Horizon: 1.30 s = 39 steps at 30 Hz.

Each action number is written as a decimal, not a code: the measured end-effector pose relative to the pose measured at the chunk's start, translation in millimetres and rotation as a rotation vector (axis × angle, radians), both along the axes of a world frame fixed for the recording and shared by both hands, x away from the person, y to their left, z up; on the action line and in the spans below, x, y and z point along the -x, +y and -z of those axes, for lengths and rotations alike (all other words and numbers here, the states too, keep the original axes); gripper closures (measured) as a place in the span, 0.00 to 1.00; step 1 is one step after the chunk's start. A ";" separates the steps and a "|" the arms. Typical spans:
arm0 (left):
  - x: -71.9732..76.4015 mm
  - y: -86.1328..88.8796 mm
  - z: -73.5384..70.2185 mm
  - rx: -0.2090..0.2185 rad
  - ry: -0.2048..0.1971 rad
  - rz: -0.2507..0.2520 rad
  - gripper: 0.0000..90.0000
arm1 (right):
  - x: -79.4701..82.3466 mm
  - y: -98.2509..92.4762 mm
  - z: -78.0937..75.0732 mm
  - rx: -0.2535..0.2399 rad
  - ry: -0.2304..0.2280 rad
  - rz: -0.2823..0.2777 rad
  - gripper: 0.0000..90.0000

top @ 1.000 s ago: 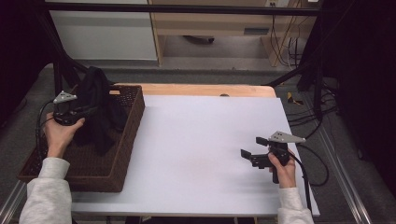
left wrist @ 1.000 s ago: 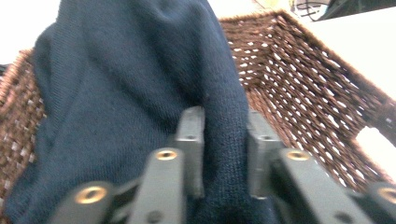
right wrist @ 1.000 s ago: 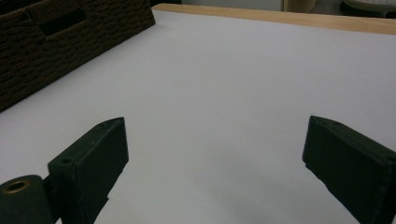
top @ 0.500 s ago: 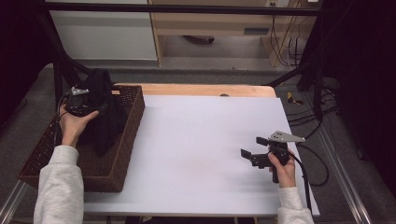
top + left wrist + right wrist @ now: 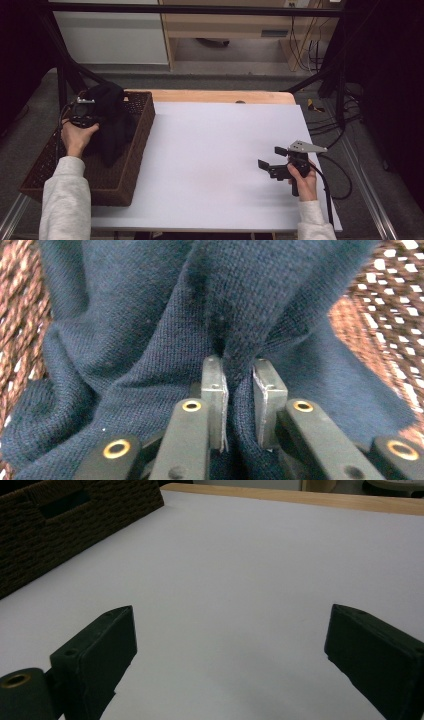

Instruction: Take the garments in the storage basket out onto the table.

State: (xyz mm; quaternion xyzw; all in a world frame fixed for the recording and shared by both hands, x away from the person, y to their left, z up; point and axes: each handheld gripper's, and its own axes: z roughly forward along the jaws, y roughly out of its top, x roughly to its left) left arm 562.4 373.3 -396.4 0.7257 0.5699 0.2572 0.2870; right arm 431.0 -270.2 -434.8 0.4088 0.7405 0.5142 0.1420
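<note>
Left hand-held gripper (image 5: 239, 405) just closed, pinching dark knit cloth (image 5: 150, 330) over wicker basket (image 5: 107, 187), forearm reaching forward

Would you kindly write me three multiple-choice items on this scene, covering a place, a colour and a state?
1. Where is the dark garment?
A. in the wicker basket
B. on the white tabletop
C. on the floor

2. What colour is the garment close up?
A. red
B. navy blue
C. yellow

3. How do the right gripper's jaws stand?
A. clamped on cloth
B. wide apart over bare table
C. closed on the basket rim

Answers:
1 A, it lies within the basket walls.
2 B, the left gripper pinches a fold of navy knit.
3 B, nothing lies between them.
</note>
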 end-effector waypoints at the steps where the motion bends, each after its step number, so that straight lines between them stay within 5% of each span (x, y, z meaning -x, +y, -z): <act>1: 1.6 0.2 -2.6 0.012 -0.005 0.002 0.88 | -0.2 0.1 0.2 0.000 -0.002 -0.001 0.08; 12: 30.8 3.9 -38.1 0.093 -0.159 0.040 0.90 | -0.9 0.3 1.0 0.005 -0.002 -0.001 0.08; 13: 37.1 4.3 -46.3 0.114 -0.195 0.054 0.90 | -0.8 0.4 0.9 0.005 -0.003 -0.001 0.08; 19: 55.6 3.6 -71.0 0.125 -0.291 0.083 0.90 | 0.4 0.3 -0.5 -0.002 -0.002 -0.001 0.08; 30: 80.5 0.9 -99.0 0.201 -0.393 0.148 0.90 | 0.6 2.7 -0.7 -0.004 -0.005 -0.009 0.08; 39: 95.8 -14.5 -127.8 0.211 -0.452 0.226 0.90 | 0.0 5.5 -0.2 -0.004 -0.007 -0.017 0.08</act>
